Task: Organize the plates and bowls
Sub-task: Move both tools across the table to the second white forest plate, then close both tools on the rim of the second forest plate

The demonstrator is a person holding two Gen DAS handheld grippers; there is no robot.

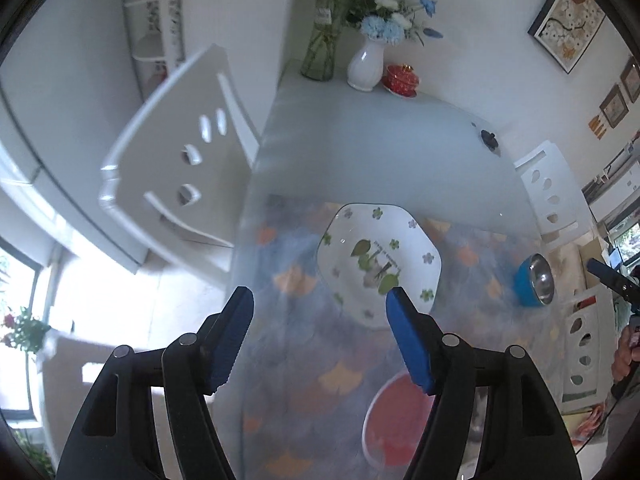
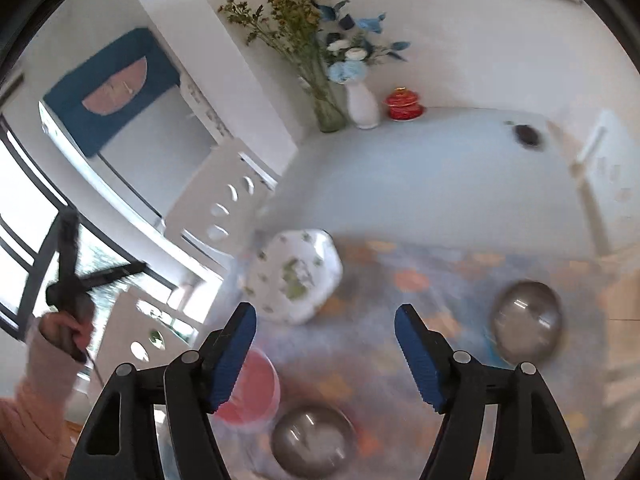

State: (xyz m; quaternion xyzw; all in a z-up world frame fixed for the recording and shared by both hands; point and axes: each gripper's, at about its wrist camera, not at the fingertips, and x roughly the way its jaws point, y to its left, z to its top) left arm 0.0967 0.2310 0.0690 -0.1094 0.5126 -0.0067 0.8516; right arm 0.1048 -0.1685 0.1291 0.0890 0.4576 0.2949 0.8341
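We take the white angular ceramic plate with green clover prints [image 1: 380, 264] as our landmark. It lies flat on the patterned blue and orange tablecloth [image 1: 288, 344] that covers the near part of the pale table [image 1: 360, 140].

Nearer to us than this plate we see the round dish with a red inside and a white rim [image 1: 394, 420]. To the right of the plate, well apart from it, stands the blue bowl with a shiny steel inside [image 1: 536, 280]. In the right wrist view one more steel bowl [image 2: 314, 440] sits close to the red dish, on the near side of the plate.

Our left gripper [image 1: 320, 304] hangs above the cloth on the near side of the plate, and its blue pads are apart with nothing between them. Our right gripper [image 2: 326, 320] is also above the cloth, its jaws apart and empty.

Beyond the plate, at the far end of the table, stand a white vase with blue flowers [image 1: 366, 64], a glass vase [image 1: 320, 40] and a small red lidded pot [image 1: 402, 78]. A white chair with oval cutouts [image 1: 180, 160] is to the left of the plate.
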